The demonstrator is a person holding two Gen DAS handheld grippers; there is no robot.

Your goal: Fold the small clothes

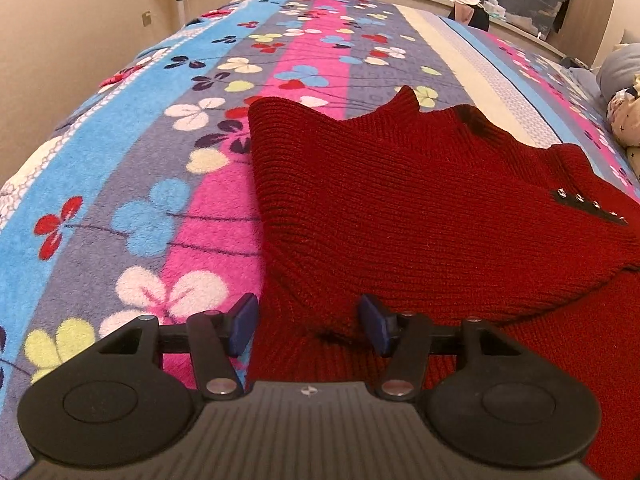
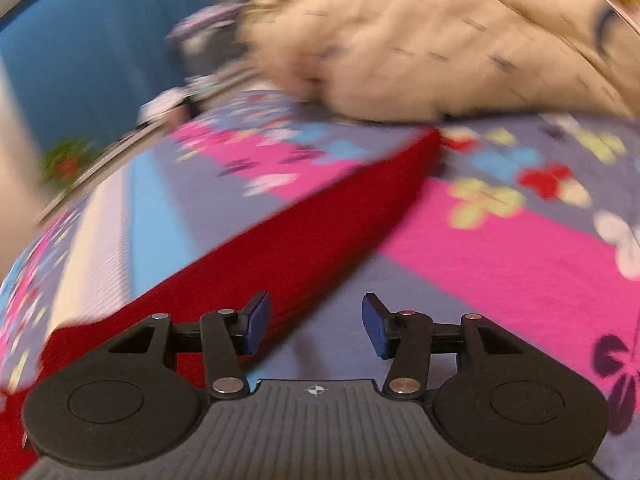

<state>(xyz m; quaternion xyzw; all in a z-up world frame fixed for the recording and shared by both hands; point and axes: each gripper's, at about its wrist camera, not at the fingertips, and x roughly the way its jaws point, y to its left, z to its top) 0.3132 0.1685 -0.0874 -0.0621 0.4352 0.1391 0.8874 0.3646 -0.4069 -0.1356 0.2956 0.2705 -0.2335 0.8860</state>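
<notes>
While the red knitted sweater [image 1: 400, 208] lay partly folded on the flowered blanket [image 1: 160, 184], the left gripper [image 1: 308, 324] hovered released over the sweater's near edge, pads apart and nothing pinched. The right gripper [image 2: 316, 324] (its view blurred) stood released beside the sweater's long edge [image 2: 304, 236]. Judging by this, a fold had been laid; next, both needed fresh grips on the edges.
</notes>
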